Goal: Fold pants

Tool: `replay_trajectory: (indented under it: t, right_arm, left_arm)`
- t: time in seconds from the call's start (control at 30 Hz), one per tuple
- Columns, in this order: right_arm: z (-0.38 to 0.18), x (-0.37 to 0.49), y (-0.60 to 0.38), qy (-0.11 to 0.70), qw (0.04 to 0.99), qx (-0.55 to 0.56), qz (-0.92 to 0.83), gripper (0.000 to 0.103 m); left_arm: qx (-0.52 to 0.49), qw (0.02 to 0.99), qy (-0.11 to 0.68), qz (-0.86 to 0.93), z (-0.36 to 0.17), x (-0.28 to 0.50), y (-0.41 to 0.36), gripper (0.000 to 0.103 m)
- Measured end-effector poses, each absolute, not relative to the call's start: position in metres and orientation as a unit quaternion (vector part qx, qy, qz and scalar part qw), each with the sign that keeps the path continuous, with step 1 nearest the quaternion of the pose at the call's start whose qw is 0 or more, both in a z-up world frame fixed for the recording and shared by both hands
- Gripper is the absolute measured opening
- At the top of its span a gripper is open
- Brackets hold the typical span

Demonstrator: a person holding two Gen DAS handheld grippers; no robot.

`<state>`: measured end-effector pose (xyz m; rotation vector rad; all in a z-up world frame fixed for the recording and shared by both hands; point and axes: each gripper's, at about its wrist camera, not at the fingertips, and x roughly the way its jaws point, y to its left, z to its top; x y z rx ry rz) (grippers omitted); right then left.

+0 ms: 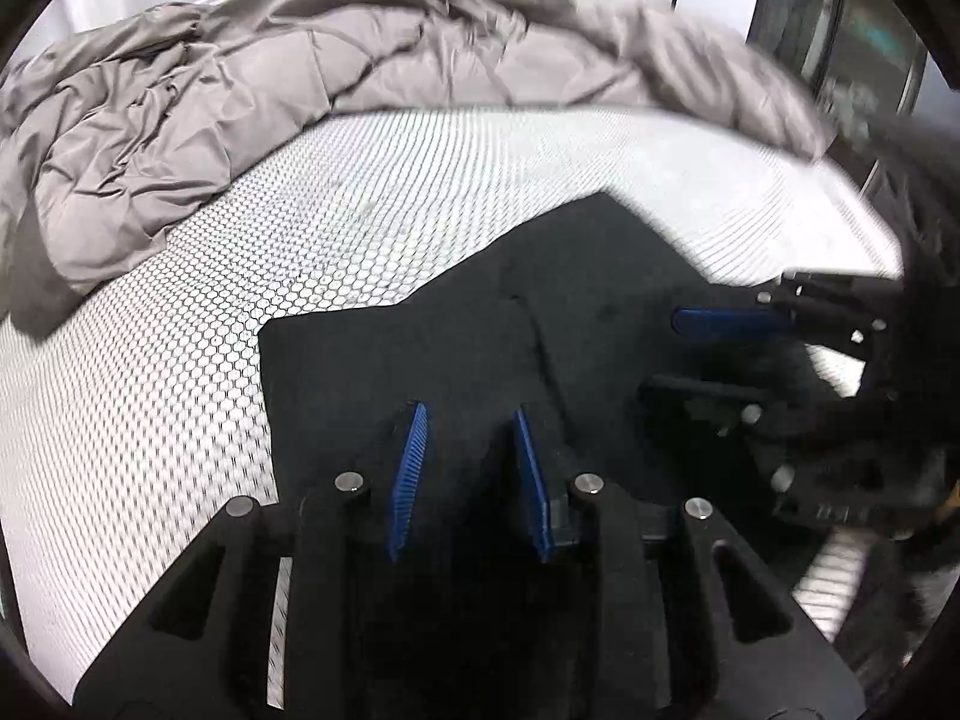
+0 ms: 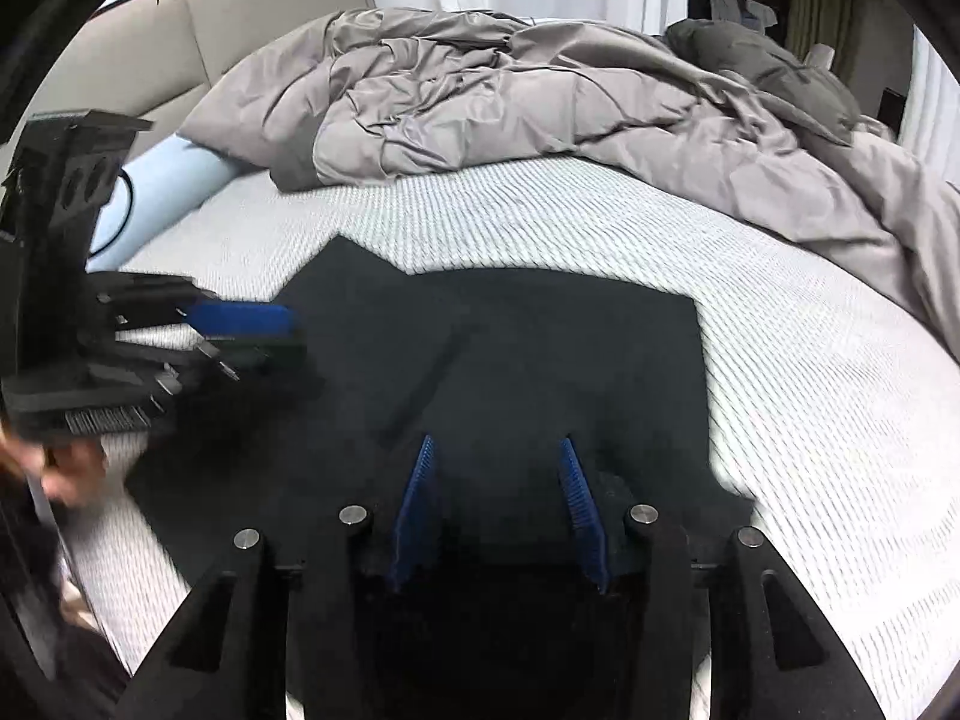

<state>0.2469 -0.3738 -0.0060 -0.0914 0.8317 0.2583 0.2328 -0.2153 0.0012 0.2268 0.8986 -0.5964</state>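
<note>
Left wrist view: the left tongs (image 1: 471, 420) point down over black pants (image 1: 480, 330) that lie spread on the bed's white patterned mattress (image 1: 180, 360). Dark cloth fills the narrow gap between the blue pads (image 1: 411, 468); whether they press on it cannot be told. The right tongs (image 1: 690, 354) reach in from the right edge, over the same garment.

Right wrist view: the right tongs (image 2: 495, 450) stand part open above the pants (image 2: 540, 348), pads apart, with cloth below and between them but no visible pinch. The left tongs (image 2: 288, 336) show at the left, blurred, at the garment's edge. A crumpled grey duvet (image 2: 510, 102) lies behind the pants, well apart from them. A pale blue pillow (image 2: 174, 180) lies at the left near a beige headboard (image 2: 180, 42).
</note>
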Motion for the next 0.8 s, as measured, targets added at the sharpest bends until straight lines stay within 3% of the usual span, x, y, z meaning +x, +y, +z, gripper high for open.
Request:
replay_trajectory:
  t: [0.13, 0.37, 0.47, 0.57, 0.8]
  right_arm:
    - [-0.045, 0.274, -0.367, 0.46, 0.879, -0.08, 0.097, 0.045]
    - [-0.038, 0.243, -0.414, 0.467, 0.874, -0.082, 0.109, 0.045]
    - [-0.023, 0.238, -0.411, 0.452, 0.882, -0.077, 0.11, 0.045]
    - [-0.008, 0.251, -0.397, 0.424, 0.895, -0.063, 0.124, 0.046]
    - [-0.05, 0.28, -0.376, 0.462, 0.874, -0.111, 0.102, 0.046]
  left_arm:
    - [0.093, 0.838, 0.439, -0.311, -0.02, 0.247, -0.207, 0.027]
    - [0.094, 0.839, 0.438, -0.31, -0.004, 0.239, -0.194, 0.027]
    - [0.07, 0.858, 0.401, -0.312, 0.014, 0.24, -0.19, 0.028]
    - [0.042, 0.858, 0.421, -0.29, 0.0, 0.264, -0.195, 0.031]
    - [0.041, 0.851, 0.446, -0.275, -0.016, 0.269, -0.187, 0.031]
